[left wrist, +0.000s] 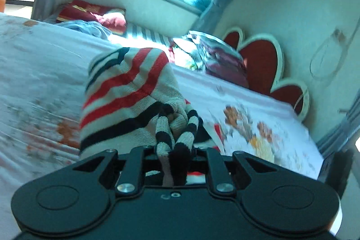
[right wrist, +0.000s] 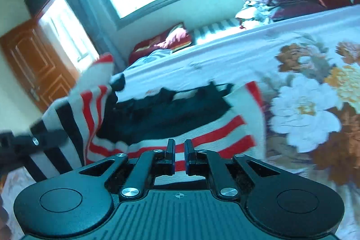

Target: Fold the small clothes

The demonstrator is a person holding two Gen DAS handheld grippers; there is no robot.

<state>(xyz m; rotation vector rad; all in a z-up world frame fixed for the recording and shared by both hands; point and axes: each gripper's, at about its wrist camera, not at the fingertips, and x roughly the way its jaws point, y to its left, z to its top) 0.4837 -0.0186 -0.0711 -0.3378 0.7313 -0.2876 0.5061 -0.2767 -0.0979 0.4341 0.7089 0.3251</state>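
A small knit sweater [left wrist: 126, 91] with red, dark and cream stripes is lifted off the bed. My left gripper [left wrist: 174, 156] is shut on a bunched part of it, which hides the fingertips; the cloth hangs up and leftward in front of the camera. In the right wrist view the sweater [right wrist: 202, 127] lies spread on the flowered sheet, its dark inside showing. My right gripper [right wrist: 179, 150] is just above its striped edge, fingers nearly together with a narrow gap, nothing between them. The left gripper [right wrist: 33, 141] shows at the far left, holding the raised part.
The bed sheet [right wrist: 303, 105] has a big flower print. Folded bedding [left wrist: 216, 55] and a red pillow [left wrist: 94, 12] lie at the far side under the window. A red heart-shaped headboard [left wrist: 265, 60] stands at the right. A wooden door [right wrist: 33, 64] is at the left.
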